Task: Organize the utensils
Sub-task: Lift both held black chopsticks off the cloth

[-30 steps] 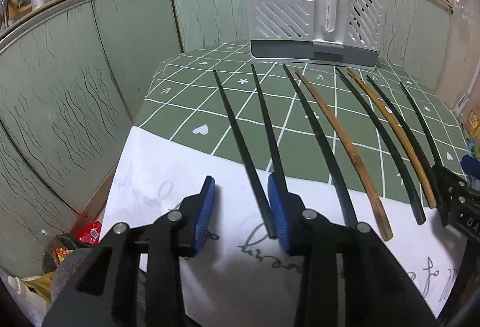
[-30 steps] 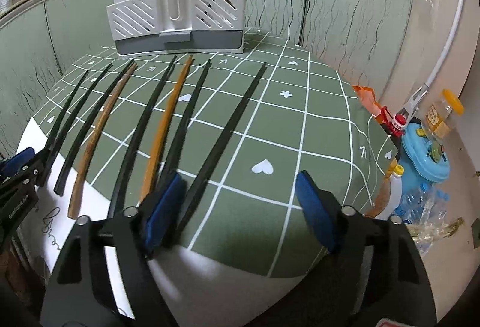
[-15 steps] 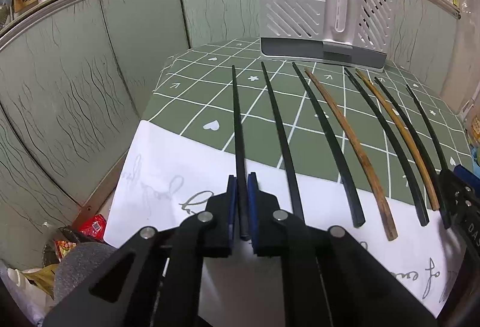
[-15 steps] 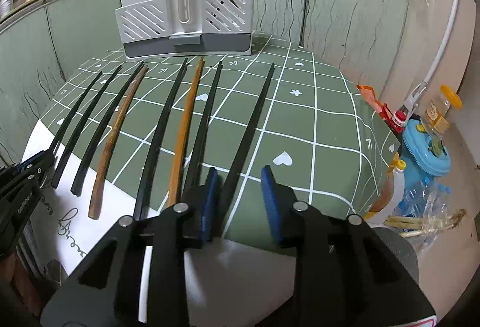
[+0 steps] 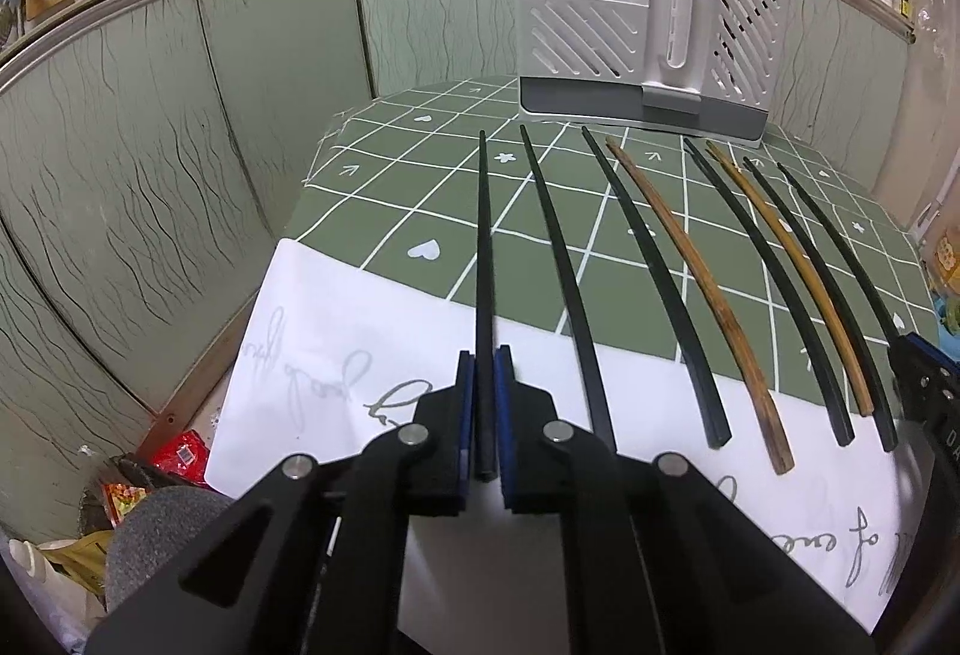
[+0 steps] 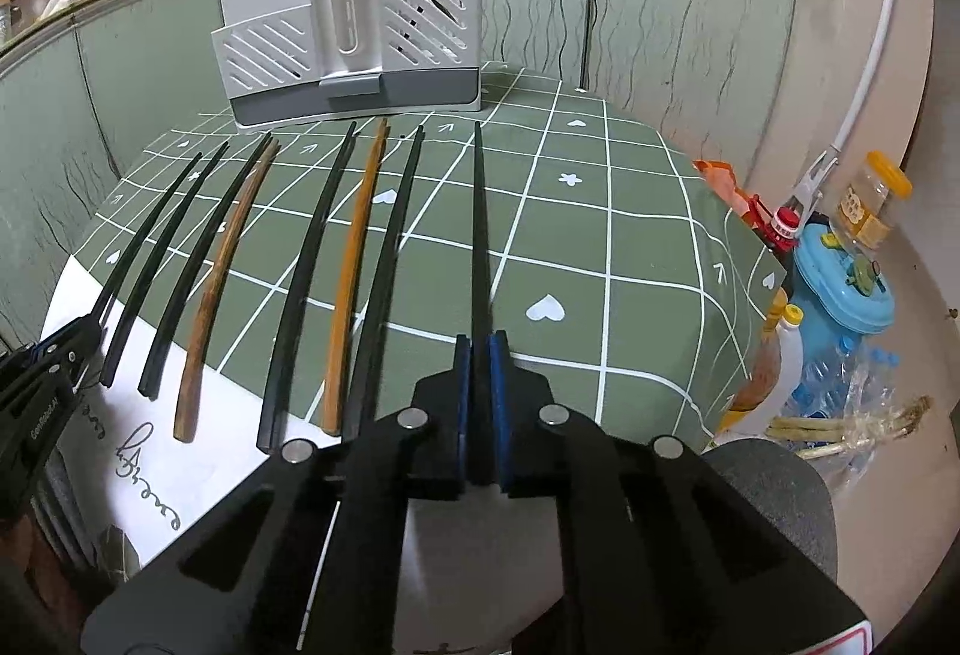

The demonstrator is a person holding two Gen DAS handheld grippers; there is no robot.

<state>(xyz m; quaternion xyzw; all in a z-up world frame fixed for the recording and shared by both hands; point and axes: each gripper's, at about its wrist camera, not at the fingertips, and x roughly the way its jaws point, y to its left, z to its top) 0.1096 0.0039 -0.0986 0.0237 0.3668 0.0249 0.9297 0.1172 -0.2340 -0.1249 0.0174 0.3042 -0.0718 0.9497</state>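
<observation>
Left gripper (image 5: 485, 409) is clamped on the leftmost chopstick (image 5: 483, 259); right gripper (image 6: 481, 403) is clamped on the rightmost chopstick (image 6: 479, 229), near ends held.

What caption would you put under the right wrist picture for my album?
Right gripper shut on a black chopstick, last in a row lying before the gray utensil holder.

Chopsticks (image 5: 654, 259) in row on table (image 5: 420, 162), side by side; holder (image 5: 642, 48) behind them; paper (image 5: 336, 349) under near ends.
</observation>
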